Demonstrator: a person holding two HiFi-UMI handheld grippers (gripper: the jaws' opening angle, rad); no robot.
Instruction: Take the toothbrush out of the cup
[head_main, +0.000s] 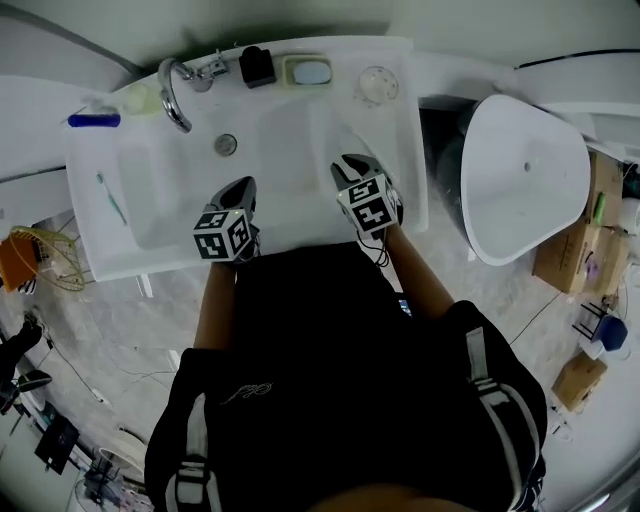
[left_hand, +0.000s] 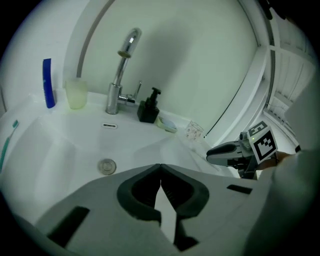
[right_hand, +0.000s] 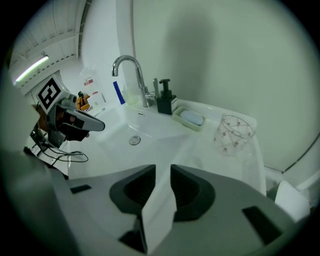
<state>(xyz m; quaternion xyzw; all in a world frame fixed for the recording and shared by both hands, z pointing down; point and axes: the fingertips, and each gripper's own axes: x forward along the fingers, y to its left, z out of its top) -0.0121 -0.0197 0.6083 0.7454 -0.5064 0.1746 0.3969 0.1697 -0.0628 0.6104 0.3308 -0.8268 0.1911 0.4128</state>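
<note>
A teal toothbrush (head_main: 112, 198) lies flat on the sink's left ledge, outside the pale green cup (head_main: 140, 98) at the back left corner. It shows at the left edge of the left gripper view as the toothbrush (left_hand: 7, 142), with the cup (left_hand: 76, 93) standing empty beside a blue upright piece (left_hand: 48, 82). My left gripper (head_main: 243, 185) hovers over the basin's front, shut with nothing in it (left_hand: 160, 167). My right gripper (head_main: 350, 162) hangs over the basin's right front, open and empty (right_hand: 163, 170).
A chrome faucet (head_main: 175, 90), black soap dispenser (head_main: 257, 66), soap dish (head_main: 308, 71) and clear patterned glass (right_hand: 232, 134) line the sink's back rim (head_main: 330, 45). The drain (head_main: 226, 144) sits mid-basin. A white toilet (head_main: 520, 180) stands to the right, with cardboard boxes (head_main: 570, 255) beyond it.
</note>
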